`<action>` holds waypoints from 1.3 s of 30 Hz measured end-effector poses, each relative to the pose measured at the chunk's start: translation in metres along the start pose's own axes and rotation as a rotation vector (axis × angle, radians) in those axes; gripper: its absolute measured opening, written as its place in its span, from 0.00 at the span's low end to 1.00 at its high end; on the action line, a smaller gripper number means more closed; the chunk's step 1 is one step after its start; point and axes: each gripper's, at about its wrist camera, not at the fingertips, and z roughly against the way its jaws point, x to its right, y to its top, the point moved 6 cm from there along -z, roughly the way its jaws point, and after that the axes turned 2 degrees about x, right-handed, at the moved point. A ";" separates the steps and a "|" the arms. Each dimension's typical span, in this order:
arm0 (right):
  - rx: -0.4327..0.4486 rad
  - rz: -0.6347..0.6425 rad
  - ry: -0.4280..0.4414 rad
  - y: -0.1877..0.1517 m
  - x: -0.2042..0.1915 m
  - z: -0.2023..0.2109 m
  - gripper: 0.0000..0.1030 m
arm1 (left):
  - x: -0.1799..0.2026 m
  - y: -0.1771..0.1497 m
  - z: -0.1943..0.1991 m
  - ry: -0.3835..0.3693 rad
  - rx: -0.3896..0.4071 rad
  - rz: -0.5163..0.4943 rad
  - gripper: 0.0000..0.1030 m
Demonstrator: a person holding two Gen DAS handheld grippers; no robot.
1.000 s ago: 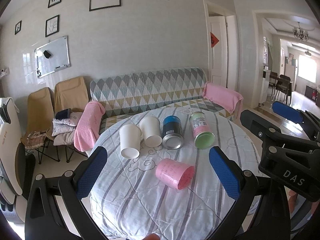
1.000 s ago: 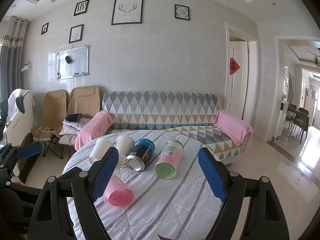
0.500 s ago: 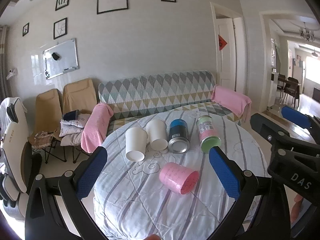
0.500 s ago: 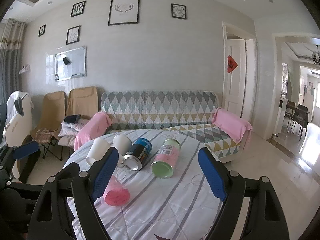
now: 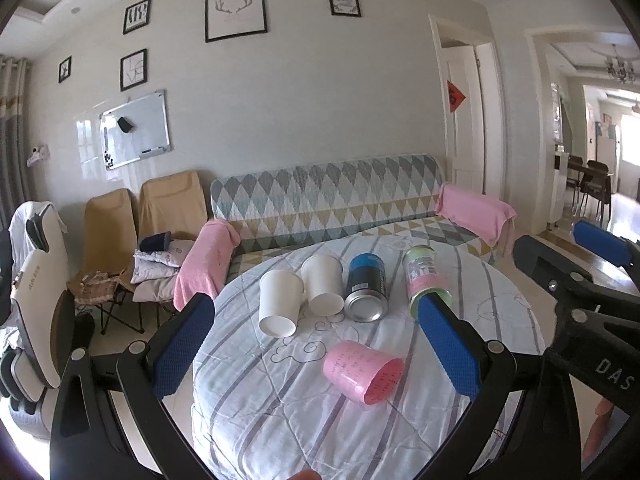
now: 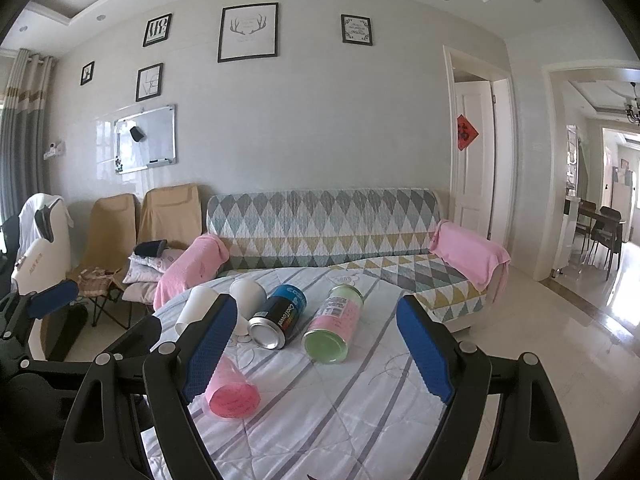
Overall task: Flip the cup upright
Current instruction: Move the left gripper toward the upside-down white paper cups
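A pink cup (image 5: 363, 372) lies on its side on the round table (image 5: 280, 420), mouth toward me; it also shows in the right wrist view (image 6: 232, 390). Behind it lie two white paper cups (image 5: 279, 302) (image 5: 323, 285), a blue can (image 5: 366, 288) and a pink-and-green can (image 5: 423, 276), all on their sides. My left gripper (image 5: 316, 344) is open and empty, above the table short of the pink cup. My right gripper (image 6: 318, 354) is open and empty, with the pink cup partly behind its left finger (image 6: 210, 350).
The table wears a striped white quilt. Behind it stands a sofa (image 6: 320, 224) with pink towels on its arms. Folding chairs (image 5: 168, 208) with clothes stand at the left. A doorway (image 6: 476, 168) and a dining room are at the right.
Both grippers have drawn back and risen a little, so the table and cups look smaller and lower. The cups and cans have not moved. Both grippers stay open.
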 end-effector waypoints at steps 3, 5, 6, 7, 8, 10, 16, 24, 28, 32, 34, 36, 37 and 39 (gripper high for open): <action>0.000 -0.010 0.000 0.001 0.004 -0.002 0.81 | -0.002 -0.001 -0.005 0.036 -0.014 0.015 1.00; -0.001 -0.015 0.003 0.001 0.007 -0.004 0.81 | -0.003 0.000 -0.007 0.057 -0.010 0.023 1.00; -0.003 -0.015 0.004 0.000 0.008 -0.005 0.81 | -0.004 -0.001 -0.008 0.057 -0.016 0.023 1.00; -0.005 -0.018 0.006 0.000 0.009 -0.006 0.81 | -0.004 -0.002 -0.010 0.057 -0.023 0.026 1.00; -0.006 -0.021 0.007 -0.001 0.010 -0.007 0.81 | -0.004 -0.002 -0.011 0.052 -0.029 0.029 1.00; -0.012 -0.028 0.012 -0.002 0.011 -0.010 0.81 | -0.002 -0.004 -0.014 0.044 -0.044 0.028 1.00; -0.022 -0.030 0.021 -0.005 0.013 -0.015 0.81 | 0.005 -0.007 -0.019 0.052 -0.061 0.008 1.00; -0.033 -0.046 0.025 -0.009 0.021 -0.020 0.81 | 0.008 -0.007 -0.023 0.054 -0.068 -0.001 1.00; -0.048 -0.047 0.026 -0.012 0.023 -0.024 0.81 | 0.010 -0.010 -0.026 0.035 -0.094 -0.006 1.00; -0.075 -0.047 0.018 -0.014 0.024 -0.032 0.81 | 0.010 -0.015 -0.037 0.006 -0.150 -0.016 1.00; -0.094 -0.050 0.009 -0.016 0.025 -0.038 0.81 | 0.008 -0.017 -0.043 -0.009 -0.182 -0.019 1.00; -0.116 -0.056 0.000 -0.018 0.029 -0.044 0.81 | 0.004 -0.020 -0.051 -0.032 -0.221 -0.020 1.00; -0.130 -0.061 -0.004 -0.020 0.030 -0.048 0.81 | 0.003 -0.022 -0.055 -0.037 -0.236 -0.020 1.00; -0.151 -0.067 -0.003 -0.023 0.032 -0.055 0.81 | -0.006 -0.026 -0.063 -0.052 -0.274 -0.013 1.00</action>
